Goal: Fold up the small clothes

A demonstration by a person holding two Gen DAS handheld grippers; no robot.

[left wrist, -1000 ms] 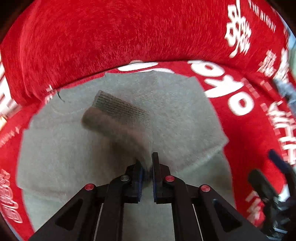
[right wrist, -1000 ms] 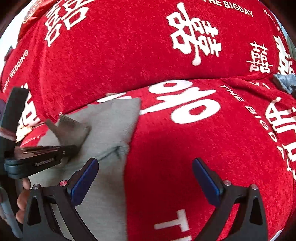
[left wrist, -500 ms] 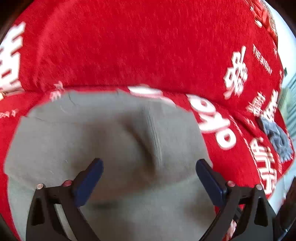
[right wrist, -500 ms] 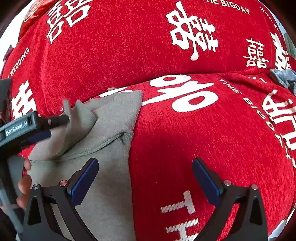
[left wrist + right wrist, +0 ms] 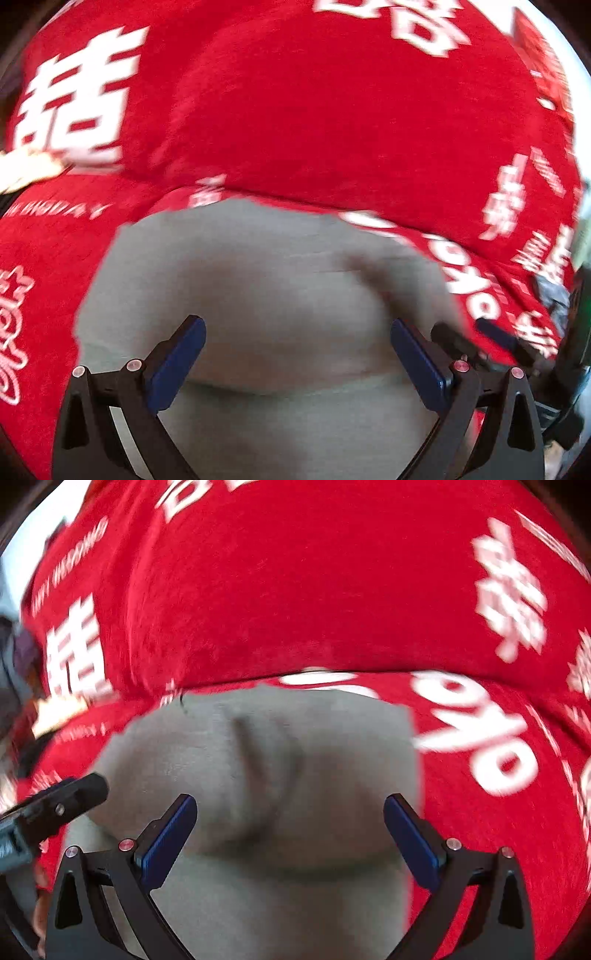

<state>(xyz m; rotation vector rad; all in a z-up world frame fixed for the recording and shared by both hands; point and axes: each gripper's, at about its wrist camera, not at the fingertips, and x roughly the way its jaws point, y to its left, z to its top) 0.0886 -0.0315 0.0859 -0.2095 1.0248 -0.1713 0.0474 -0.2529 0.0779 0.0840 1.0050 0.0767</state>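
Observation:
A small grey knit garment [image 5: 258,288] lies on the seat of a red sofa cover [image 5: 295,129] printed with white characters. Its folded part shows as a soft ridge [image 5: 266,775] across the middle. My left gripper [image 5: 295,328] hovers over the garment, open, with nothing between its blue pads. My right gripper [image 5: 290,801] is also open above the same garment [image 5: 295,746], its pads empty. Each view catches the other tool at its edge: the right gripper's fingers [image 5: 487,336] at the right, the left gripper's finger [image 5: 70,797] at the left. Both views are motion-blurred.
The sofa's backrest [image 5: 295,590] rises just behind the garment. A blue-grey cloth [image 5: 550,295] lies on the seat off to the right. A hand [image 5: 40,882] shows at the lower left edge of the right wrist view.
My left gripper has let go of the grey fold it pinched and now stands wide open. The fold lies flat on the garment. My right gripper has swung left, over the garment.

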